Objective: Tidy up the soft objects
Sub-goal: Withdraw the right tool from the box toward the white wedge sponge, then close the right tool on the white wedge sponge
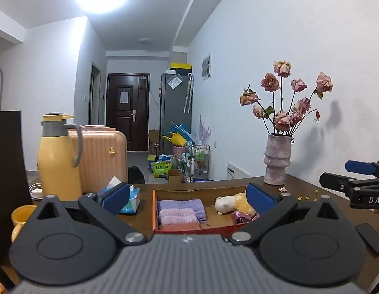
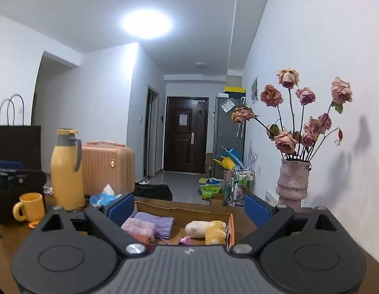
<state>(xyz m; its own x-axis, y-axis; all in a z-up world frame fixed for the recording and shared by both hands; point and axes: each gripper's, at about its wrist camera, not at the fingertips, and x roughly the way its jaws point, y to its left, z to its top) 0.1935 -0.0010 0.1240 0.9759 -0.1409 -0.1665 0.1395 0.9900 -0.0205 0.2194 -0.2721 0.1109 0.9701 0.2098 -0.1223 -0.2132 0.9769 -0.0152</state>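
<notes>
Towels (image 1: 181, 212) and a plush toy (image 1: 234, 204) are lying sorted in the cardboard box (image 1: 201, 191) at lower centre. I am holding the left gripper (image 1: 188, 197) and the right gripper (image 2: 189, 208) wide open and empty, likely because everything is stowed.

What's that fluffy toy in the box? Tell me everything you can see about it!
The plush toy looks soft and fuzzy, with a cream-white part and a yellow part. It lies on its side in the right half of the cardboard box, on the box floor. A small pink-purple item sits just in front of it. The folded towels lie apart, on the left. Neither gripper touches it.
</notes>
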